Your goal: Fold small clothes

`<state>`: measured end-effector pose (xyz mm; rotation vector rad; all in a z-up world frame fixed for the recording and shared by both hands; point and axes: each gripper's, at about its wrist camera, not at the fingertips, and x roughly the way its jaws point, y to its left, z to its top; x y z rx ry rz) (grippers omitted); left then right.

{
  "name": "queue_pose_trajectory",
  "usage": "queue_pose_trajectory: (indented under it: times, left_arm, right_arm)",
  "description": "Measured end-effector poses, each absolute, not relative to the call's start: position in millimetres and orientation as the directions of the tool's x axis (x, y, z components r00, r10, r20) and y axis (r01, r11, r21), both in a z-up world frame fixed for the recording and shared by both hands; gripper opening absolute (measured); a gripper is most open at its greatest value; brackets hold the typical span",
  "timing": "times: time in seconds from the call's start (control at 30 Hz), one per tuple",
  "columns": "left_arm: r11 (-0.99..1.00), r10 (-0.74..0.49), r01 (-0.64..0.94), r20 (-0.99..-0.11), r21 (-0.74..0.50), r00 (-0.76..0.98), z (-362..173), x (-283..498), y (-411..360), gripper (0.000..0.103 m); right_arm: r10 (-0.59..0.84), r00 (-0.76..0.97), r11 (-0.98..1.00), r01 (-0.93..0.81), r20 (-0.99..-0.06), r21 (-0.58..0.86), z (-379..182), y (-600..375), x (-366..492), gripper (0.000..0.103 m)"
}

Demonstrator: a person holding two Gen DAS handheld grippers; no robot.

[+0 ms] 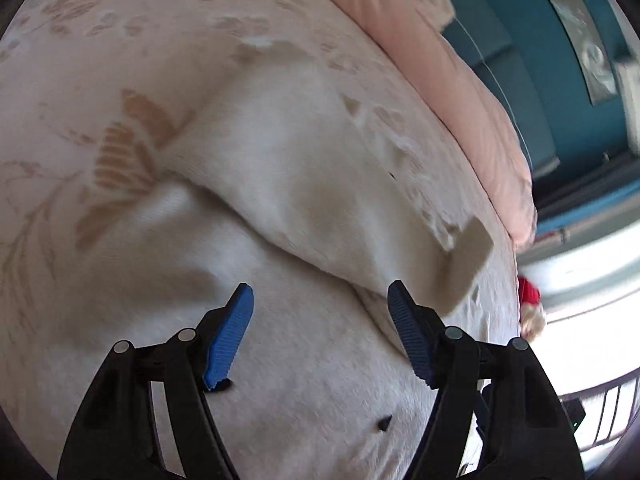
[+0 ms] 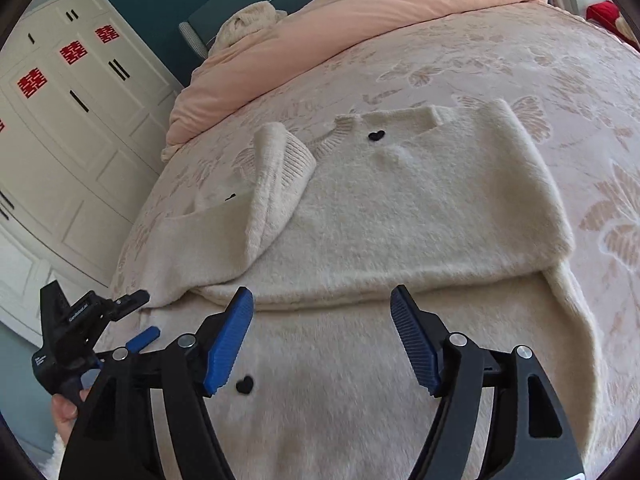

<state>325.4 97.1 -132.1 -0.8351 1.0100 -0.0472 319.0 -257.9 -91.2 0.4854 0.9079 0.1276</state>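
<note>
**Fluffy sweater on the bed**

The cream sweater (image 2: 400,208) lies on the bed (image 2: 520,80), its top part folded over the lower part. The right tongs (image 2: 322,300) and left tongs (image 1: 320,296) hang above it, wide open, holding nothing.

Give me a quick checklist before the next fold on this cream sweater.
1. Right tool open, nothing between its pads: ok.
2. Left tool open and empty: ok.
3. Sweater lying flat on the bedspread: ok.
4. Folded edge straight across: ok.
5. Sleeve tucked flat: not ok, it lies bunched on top.
6. Far side layers aligned: cannot tell.
</note>
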Motion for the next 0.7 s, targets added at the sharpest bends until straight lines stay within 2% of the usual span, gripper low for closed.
queue_pose_trajectory:
  times: [0.17,0.23,0.27,0.3,0.33,0.4,0.47,0.5,0.6,0.63,0.7]
  left_arm:
    - [0.594,-0.395,-0.444,-0.724,-0.671,0.565,-143.2,356.9,138.1,0.067]
    - [0.574,-0.400,-0.481,-0.740,-0.662,0.541,-148.6,363.1,141.8,0.059]
    - [0.573,-0.389,-0.496,-0.749,-0.653,0.536,-147.8,364.5,141.9,0.044]
    - [0.586,-0.369,-0.503,-0.762,-0.636,0.533,-144.9,366.3,143.3,0.023]
    - [0.589,-0.356,-0.499,-0.758,-0.636,0.546,-140.3,367.7,146.7,0.008]
    - [0.610,-0.335,-0.453,-0.730,-0.650,0.596,-125.2,366.8,152.0,0.007]
    - [0.660,-0.314,-0.420,-0.736,-0.623,0.600,-118.5,370.8,150.6,0.007]
    - [0.683,-0.322,-0.408,-0.751,-0.606,0.577,-122.5,373.9,144.1,0.007]
    - [0.731,-0.292,-0.434,-0.816,-0.527,0.499,-149.0,383.1,128.5,0.007]
    - [0.732,-0.286,-0.440,-0.822,-0.519,0.493,-152.7,379.9,126.8,0.007]
    - [0.754,-0.251,-0.430,-0.823,-0.497,0.510,-147.2,377.0,122.3,0.007]
  right_arm:
    - [0.362,0.594,0.844,0.118,-0.719,0.523,-108.3,-230.0,401.4,0.071]
    - [0.318,0.588,0.849,0.173,-0.743,0.500,-115.7,-224.2,426.3,0.067]
    - [0.298,0.584,0.854,0.191,-0.755,0.484,-118.4,-223.0,436.3,0.052]
    - [0.288,0.569,0.861,0.198,-0.770,0.469,-119.1,-223.1,444.4,0.010]
    - [0.279,0.575,0.854,0.216,-0.769,0.472,-111.4,-226.4,447.5,0.009]
    - [0.329,0.705,0.801,0.143,-0.628,0.581,-72.0,-241.3,428.4,0.006]
    - [0.326,0.785,0.795,0.074,-0.527,0.602,-45.9,-257.4,397.9,0.006]
    - [0.309,0.795,0.800,0.079,-0.522,0.594,-51.3,-266.4,388.9,0.006]
    - [0.287,0.588,0.818,0.260,-0.756,0.513,-135.0,-285.8,400.8,0.005]
    - [0.309,0.577,0.804,0.265,-0.756,0.532,-147.5,-289.4,396.4,0.005]
    - [0.336,0.650,0.780,0.213,-0.682,0.588,-123.9,-292.8,384.3,0.005]
